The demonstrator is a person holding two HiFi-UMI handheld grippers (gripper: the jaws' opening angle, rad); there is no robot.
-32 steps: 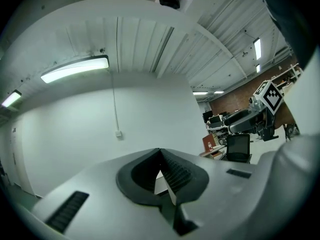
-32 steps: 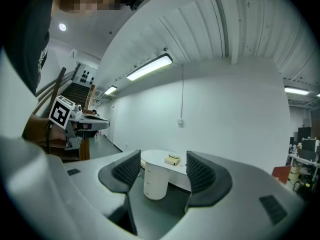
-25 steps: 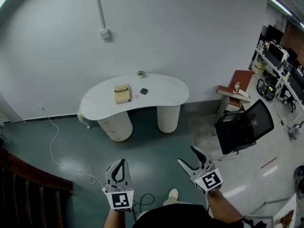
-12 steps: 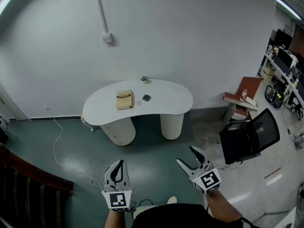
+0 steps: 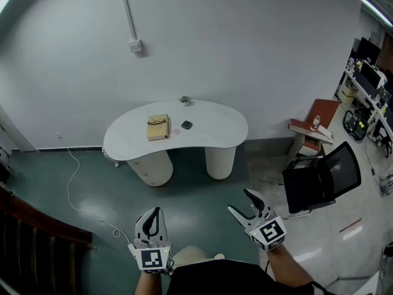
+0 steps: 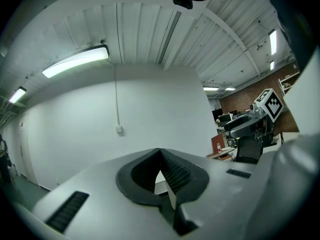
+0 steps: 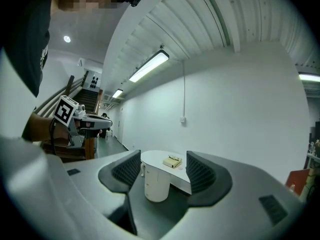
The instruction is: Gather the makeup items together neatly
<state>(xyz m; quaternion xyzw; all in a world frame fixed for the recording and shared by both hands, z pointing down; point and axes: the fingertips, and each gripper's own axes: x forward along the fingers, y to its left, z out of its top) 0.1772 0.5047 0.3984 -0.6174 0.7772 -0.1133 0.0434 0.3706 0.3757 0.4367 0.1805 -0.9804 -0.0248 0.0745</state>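
The left gripper (image 6: 160,155) has its jaws pressed together with nothing in them. It is held low, and the white kidney-shaped bench (image 5: 215,123) lies far ahead of both pairs of jaws. The step in hand looks like the approach. To do it well, walk in until the things sit just below the jaws, and part the left jaws before reaching.

On the bench, far ahead of the left jaws, lies a tan flat box (image 5: 158,128). Just beside it, toward the right jaws, is a small pink thing (image 5: 175,131), too small to name. Next comes a small dark square case (image 5: 186,125). A small greenish item (image 5: 183,99) sits apart at the bench's far edge, farthest from the jaws.

The right gripper (image 5: 239,200) has its jaws apart and empty, with the distant bench framed between them.

The box looks like the natural anchor. The smaller pieces are probably best brought to it one at a time, gripped low and square so they do not skid on the smooth top.
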